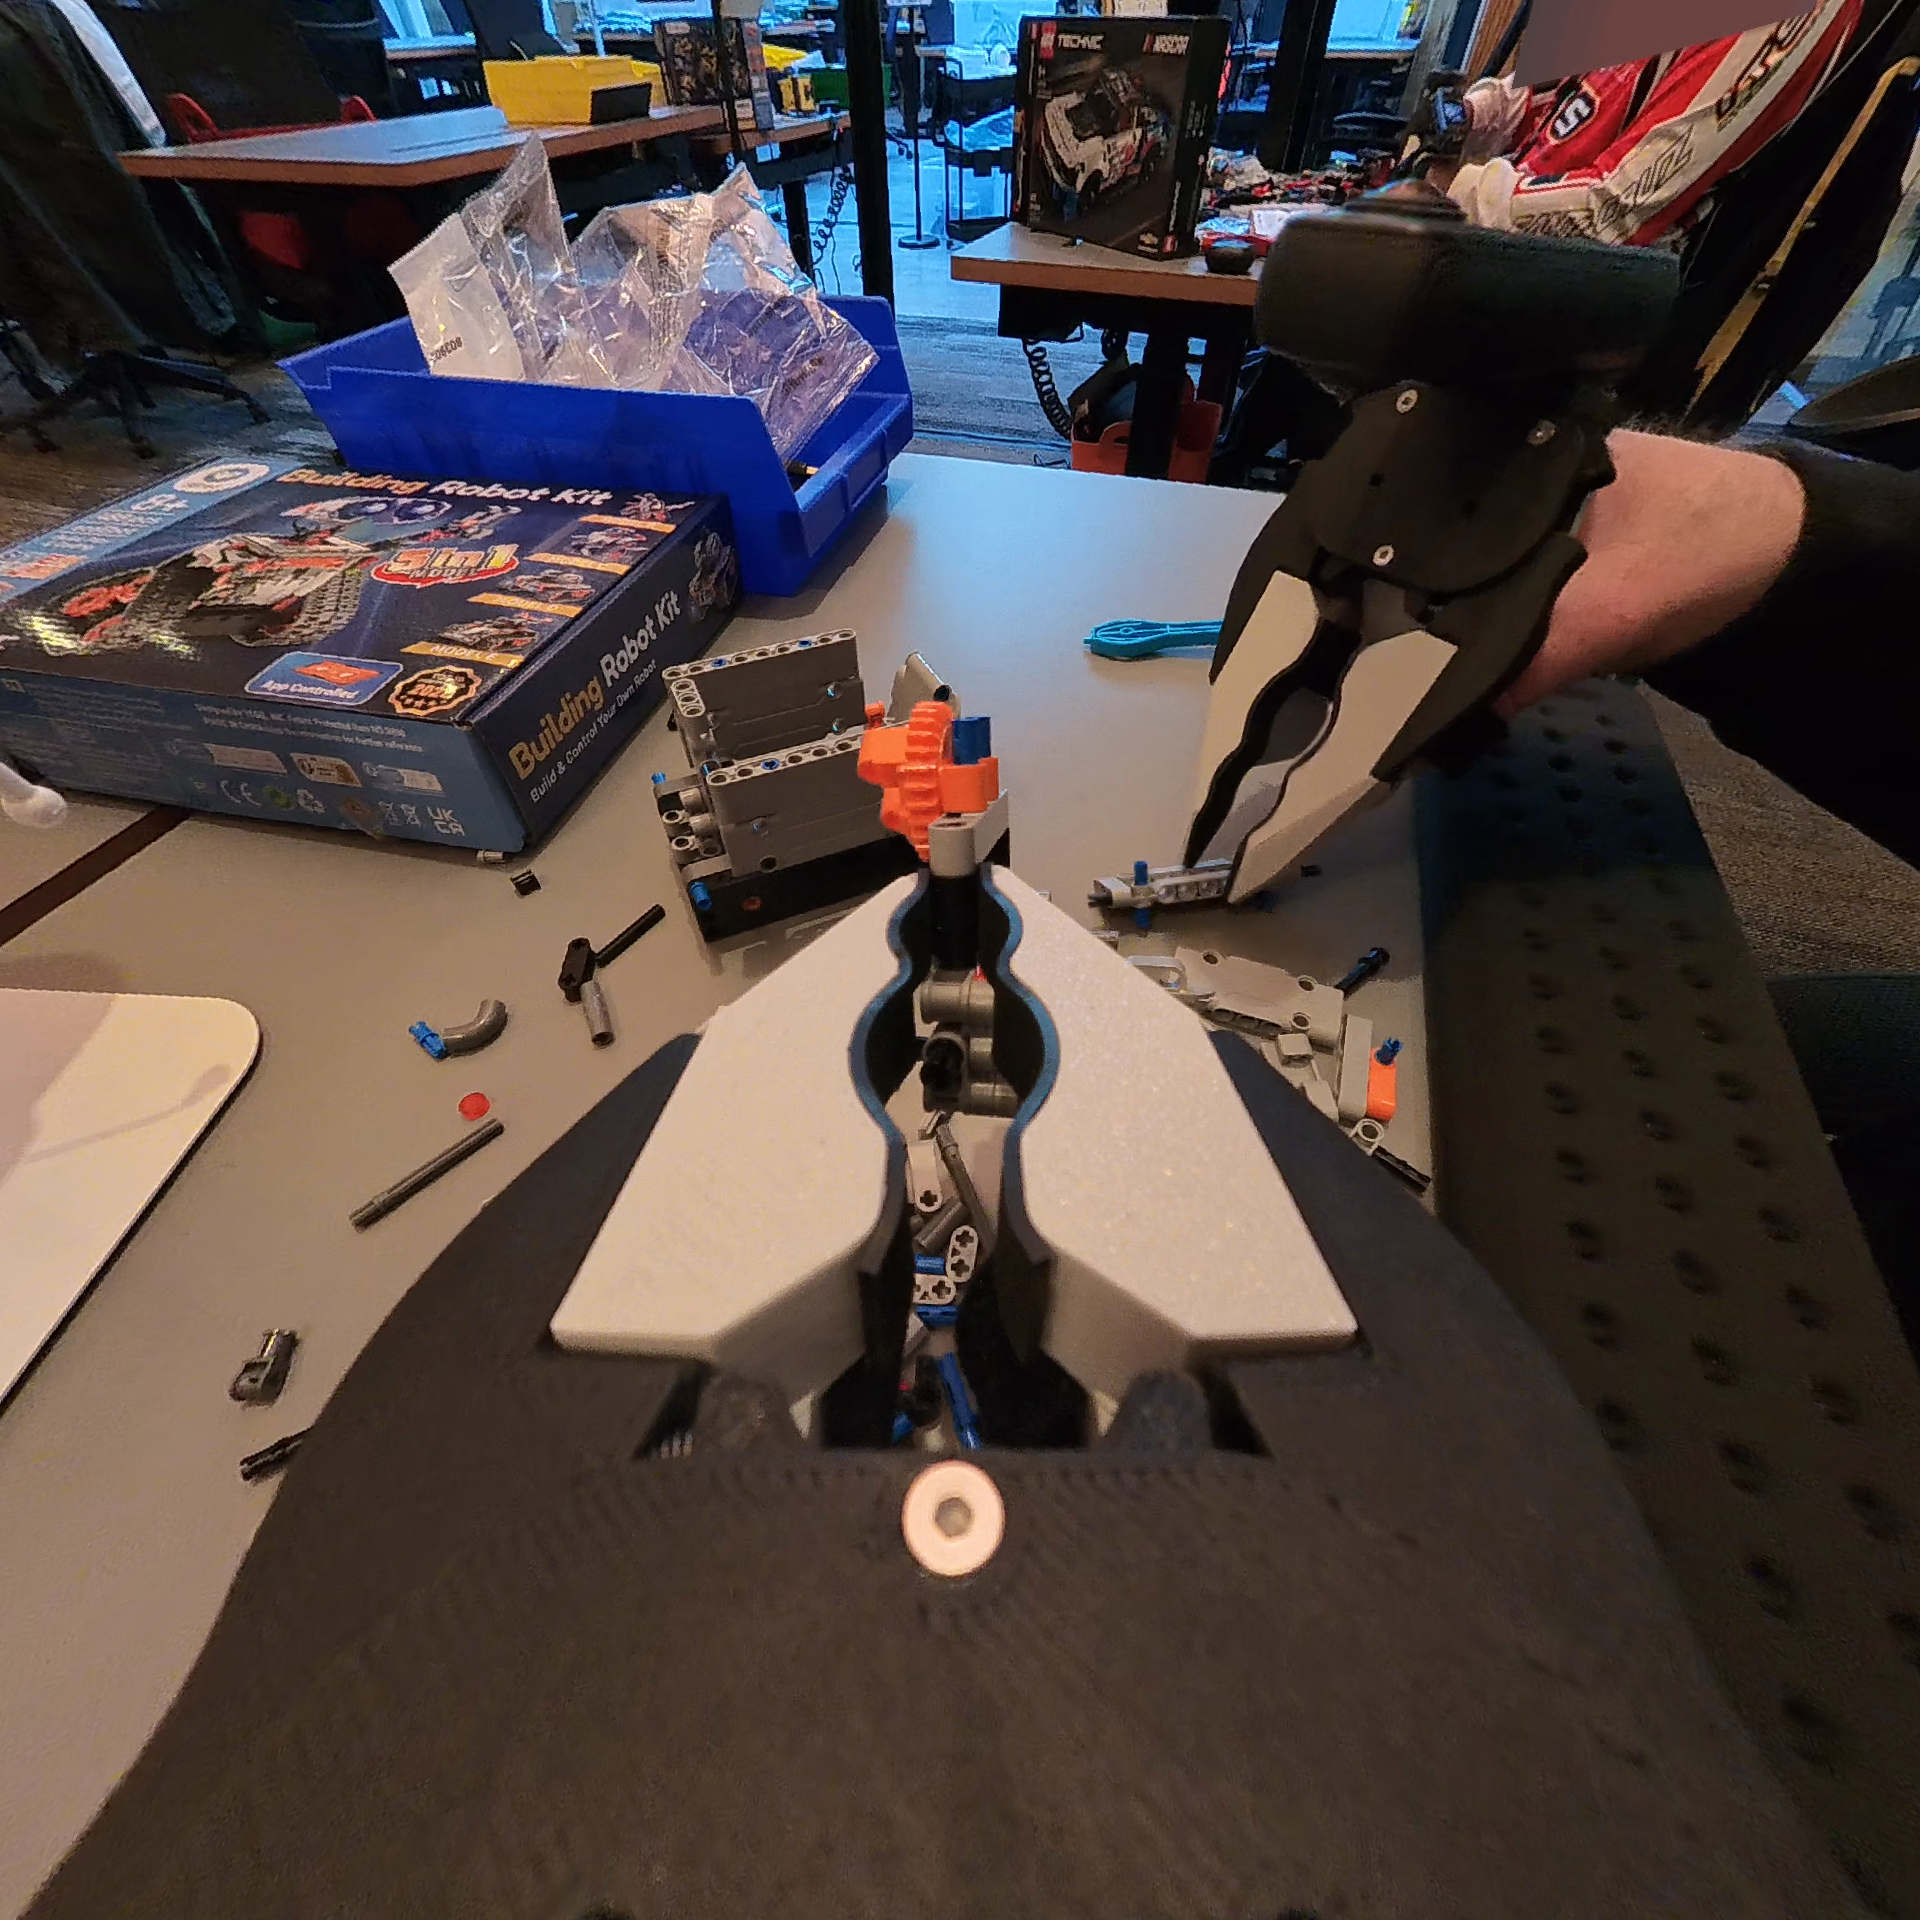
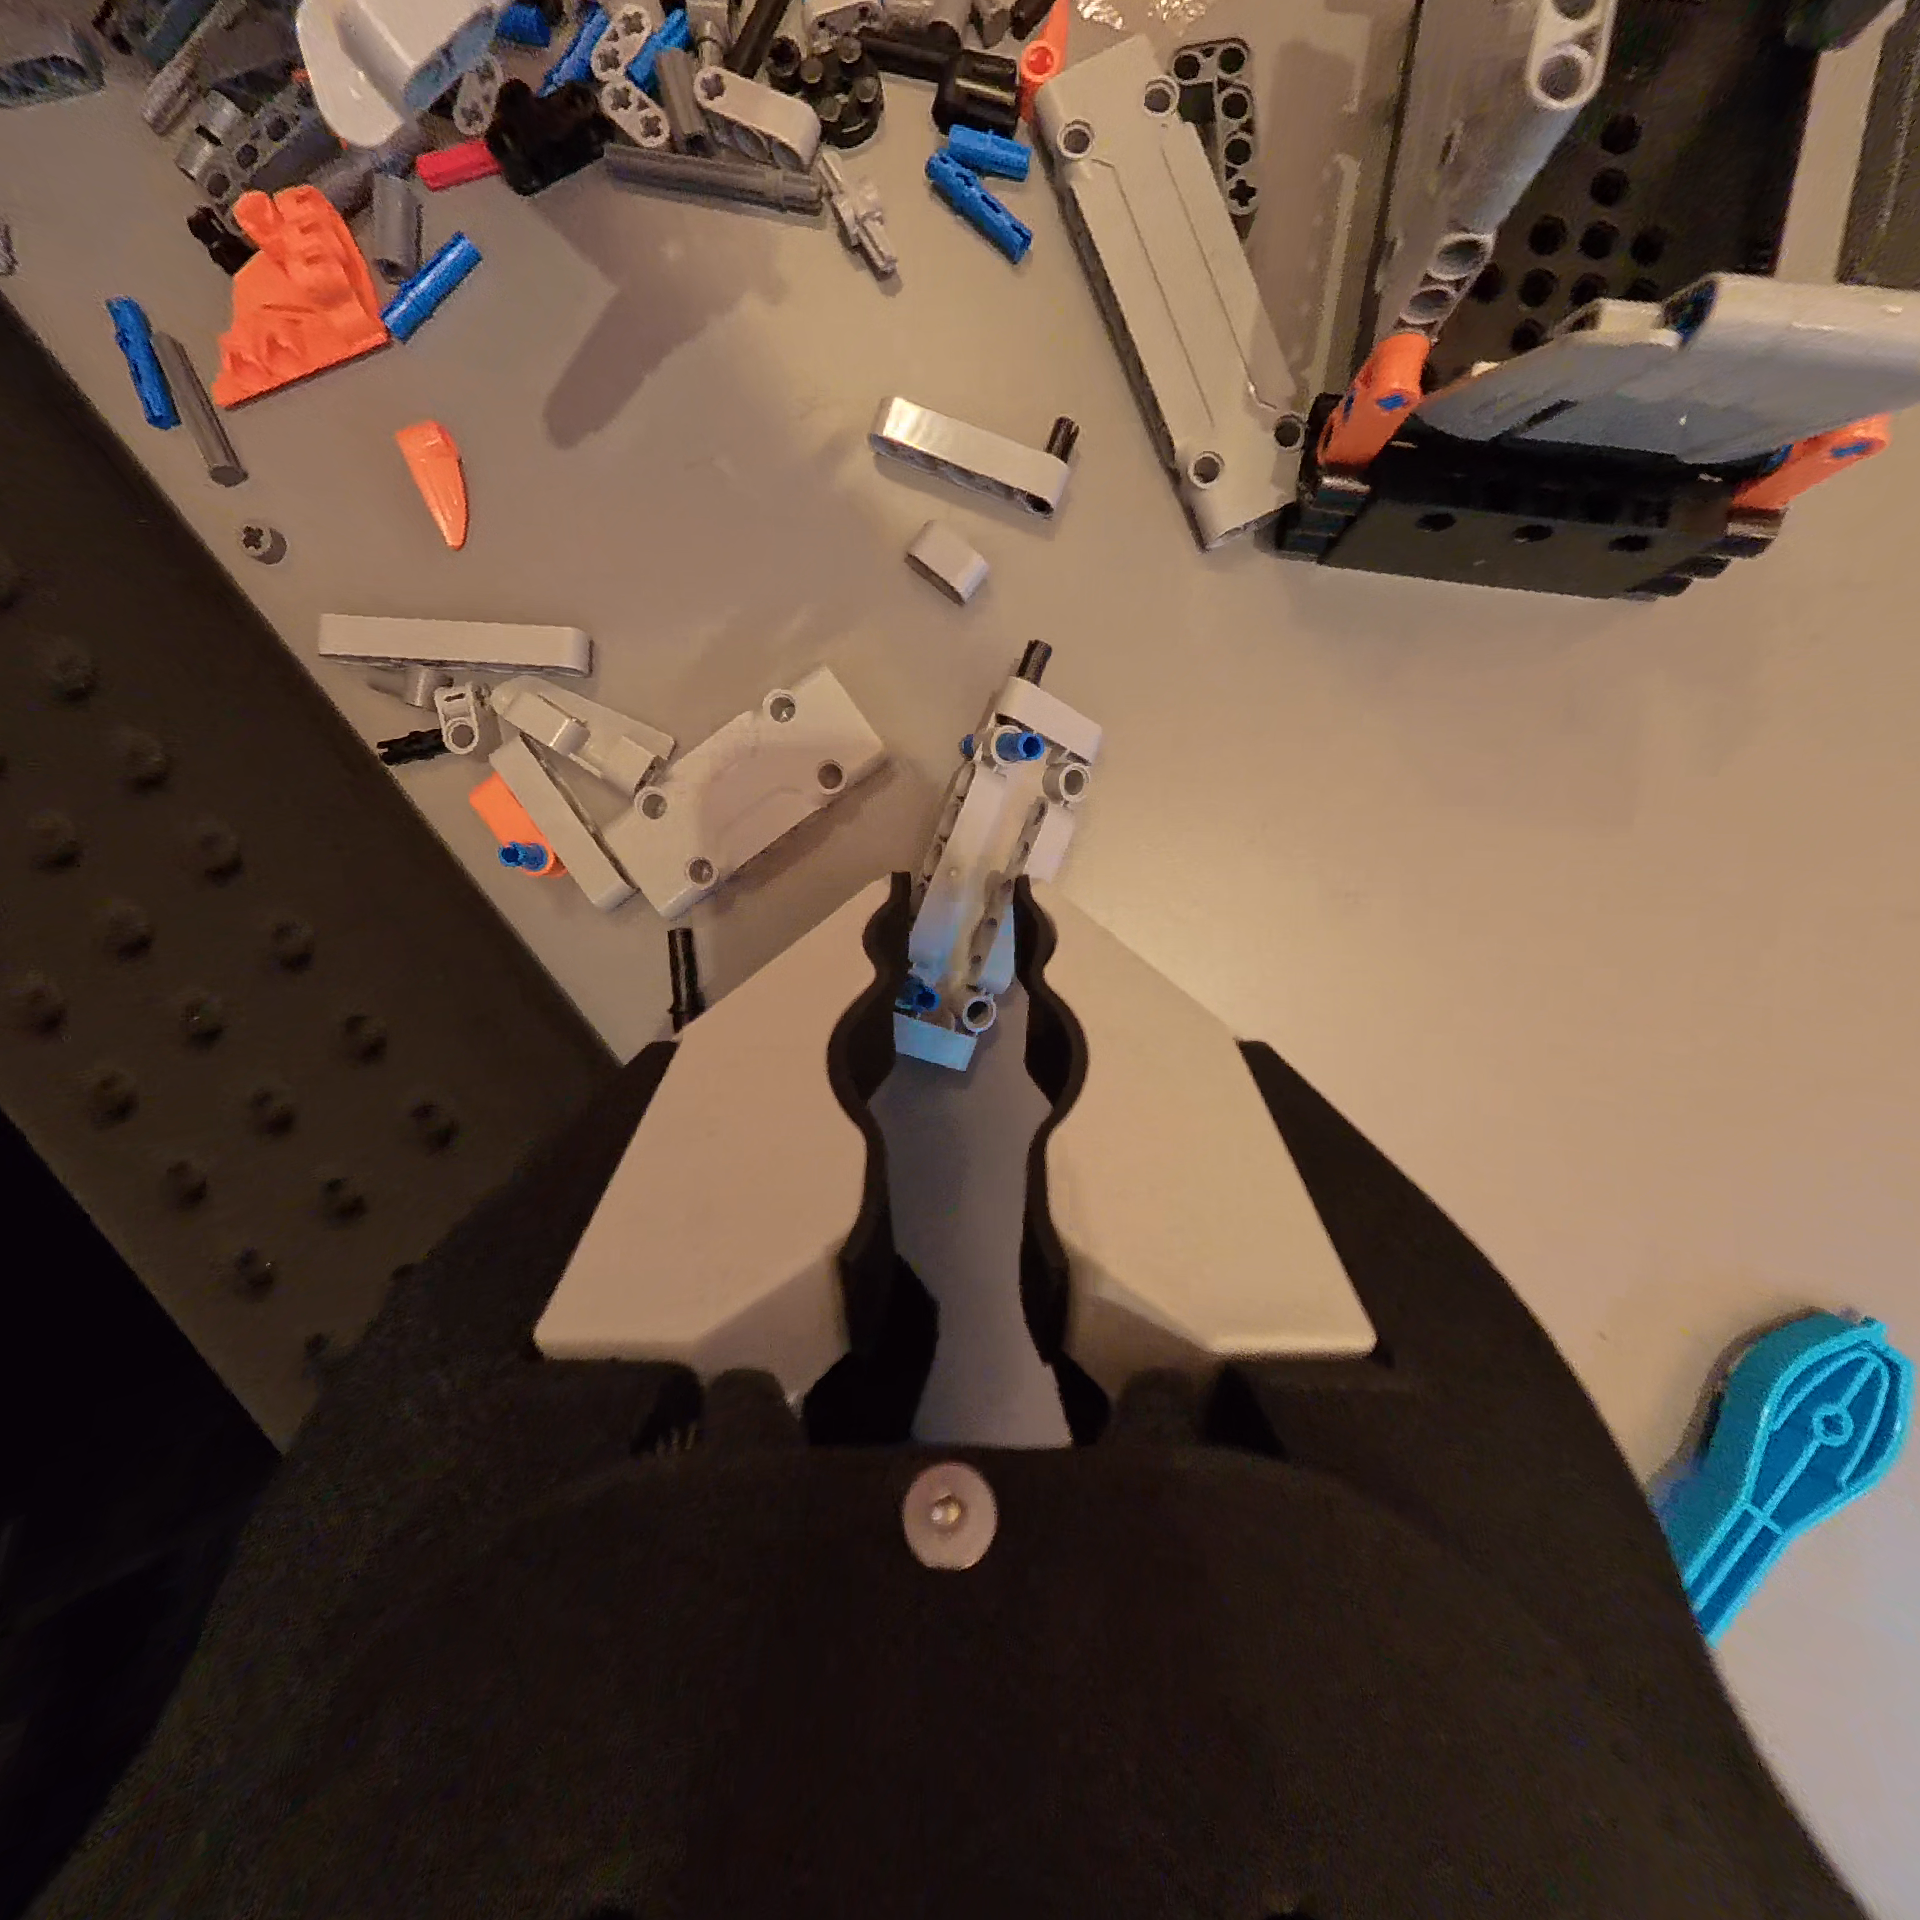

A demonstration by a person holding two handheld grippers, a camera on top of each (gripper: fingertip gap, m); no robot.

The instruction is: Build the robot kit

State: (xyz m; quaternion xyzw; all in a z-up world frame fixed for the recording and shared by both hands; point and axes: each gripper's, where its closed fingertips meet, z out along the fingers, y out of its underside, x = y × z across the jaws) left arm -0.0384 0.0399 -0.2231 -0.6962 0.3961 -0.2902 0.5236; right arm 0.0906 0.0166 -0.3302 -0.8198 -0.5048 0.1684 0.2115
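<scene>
My left gripper (image 1: pixel 951 888) is shut on a small grey and black sub-assembly (image 1: pixel 956 997), held upright above the table. An orange gear (image 1: pixel 920 774) and a blue pin sit on its top end. Just beyond it stands a part-built model (image 1: pixel 769 790) of grey frames on a black base, also in the right wrist view (image 2: pixel 1507 499). My right gripper (image 2: pixel 961 899), also in the left wrist view (image 1: pixel 1226 873), points down at the table. It is shut on a light grey beam assembly (image 2: pixel 1013 800) with blue pins, which rests on the table.
Loose grey, blue and orange parts (image 2: pixel 665 135) lie scattered on the grey table. A black perforated mat (image 1: pixel 1610 1039) lies to the right. A blue kit box (image 1: pixel 343 665), a blue bin (image 1: pixel 623 436) with plastic bags and a white pad (image 1: pixel 104 1122) are on the left. A teal tool (image 2: pixel 1797 1455) lies by the right gripper.
</scene>
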